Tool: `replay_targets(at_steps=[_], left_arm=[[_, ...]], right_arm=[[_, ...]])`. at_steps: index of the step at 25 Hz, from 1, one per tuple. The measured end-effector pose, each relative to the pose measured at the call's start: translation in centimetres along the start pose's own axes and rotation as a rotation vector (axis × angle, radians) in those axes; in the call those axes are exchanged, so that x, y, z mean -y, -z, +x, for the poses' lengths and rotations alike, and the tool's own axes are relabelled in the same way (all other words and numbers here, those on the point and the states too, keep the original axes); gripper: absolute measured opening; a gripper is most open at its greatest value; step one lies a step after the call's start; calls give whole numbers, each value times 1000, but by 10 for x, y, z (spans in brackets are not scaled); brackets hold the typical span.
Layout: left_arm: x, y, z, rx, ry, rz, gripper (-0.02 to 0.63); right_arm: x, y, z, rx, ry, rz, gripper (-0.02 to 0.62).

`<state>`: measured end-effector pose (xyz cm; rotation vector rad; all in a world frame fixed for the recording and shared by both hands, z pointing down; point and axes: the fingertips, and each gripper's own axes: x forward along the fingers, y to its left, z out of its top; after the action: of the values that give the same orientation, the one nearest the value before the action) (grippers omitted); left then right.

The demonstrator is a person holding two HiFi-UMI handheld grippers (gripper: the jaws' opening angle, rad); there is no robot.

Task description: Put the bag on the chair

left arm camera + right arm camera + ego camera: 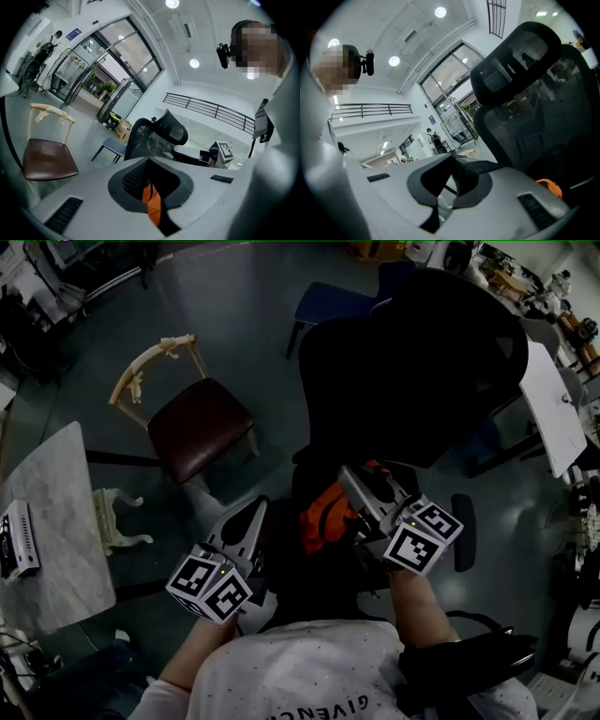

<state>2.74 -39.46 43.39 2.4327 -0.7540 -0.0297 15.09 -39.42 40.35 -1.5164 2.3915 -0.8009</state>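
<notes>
The bag (323,517) is dark with orange parts and hangs between my two grippers, just in front of the black office chair (412,362). My left gripper (257,514) is at its left side. In the left gripper view the left gripper (149,161) is shut on an orange strap (153,206) with black mesh beside it. My right gripper (354,479) is at the bag's right side. In the right gripper view the right gripper (452,158) is shut on a black strap (480,166). The office chair's (525,103) mesh back fills the right of that view.
A wooden chair with a brown seat (199,427) stands to the left on the grey floor. A blue chair (328,301) is behind the office chair. A marble-topped table (52,521) with a white device (19,540) is at the far left, and a white desk (553,409) at the right.
</notes>
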Motion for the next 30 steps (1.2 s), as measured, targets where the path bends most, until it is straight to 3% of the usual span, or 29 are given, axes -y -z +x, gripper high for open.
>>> replay_targets(at_steps=[5, 11, 15, 30], left_arm=[[-1, 10, -1, -1, -98, 11, 0], [13, 31, -7, 61, -204, -47, 0], [25, 39, -7, 68, -285, -41, 0], [68, 57, -15, 125, -382, -60, 0]], right_arm=[[0, 7, 6, -55, -71, -4, -9], [-1, 23, 0, -153, -191, -9, -9], [3, 35, -2, -227, -252, -2, -9], [17, 69, -25, -361, -360, 11, -9]])
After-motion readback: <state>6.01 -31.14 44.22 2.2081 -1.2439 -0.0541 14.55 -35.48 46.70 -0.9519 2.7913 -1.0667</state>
